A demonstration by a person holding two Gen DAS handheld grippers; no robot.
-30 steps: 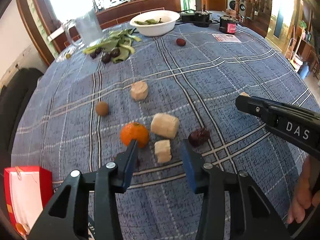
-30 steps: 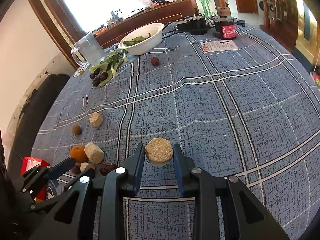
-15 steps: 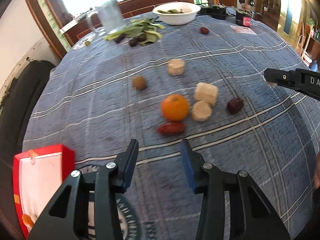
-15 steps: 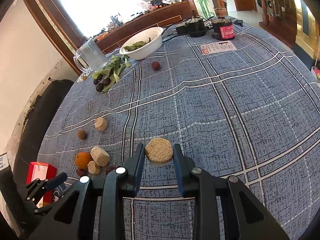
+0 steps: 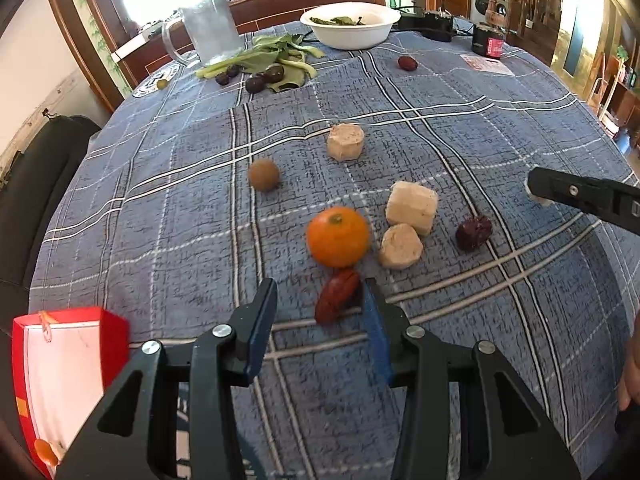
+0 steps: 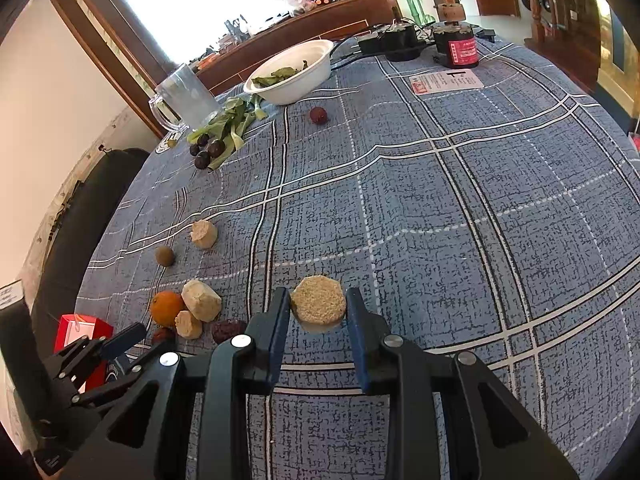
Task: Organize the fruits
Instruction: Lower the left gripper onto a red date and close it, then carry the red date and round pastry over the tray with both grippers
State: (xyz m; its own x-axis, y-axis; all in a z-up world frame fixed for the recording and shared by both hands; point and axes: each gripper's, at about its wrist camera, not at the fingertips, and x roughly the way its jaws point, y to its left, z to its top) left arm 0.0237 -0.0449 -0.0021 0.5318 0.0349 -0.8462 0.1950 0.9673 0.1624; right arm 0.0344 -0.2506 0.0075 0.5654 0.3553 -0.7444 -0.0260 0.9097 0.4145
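left gripper (image 5: pixel 320 312) moved onto red date (image 5: pixel 338 295), jaws apart

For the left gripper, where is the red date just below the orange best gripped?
Across its narrow middle. The red date lies elongated and tilted, its upper end near the orange, so the open left gripper should likely descend from the near side, fingers straddling its long sides.

Left wrist view looks low and close across the table (image 5: pixel 160 184); right wrist view sits higher; both share the orange (image 5: pixel 338 236).

A white bowl (image 5: pixel 350 30) of greens, a glass mug (image 5: pixel 208 32) and leafy stalks (image 5: pixel 260 60) occupy the tabletop's far edge.
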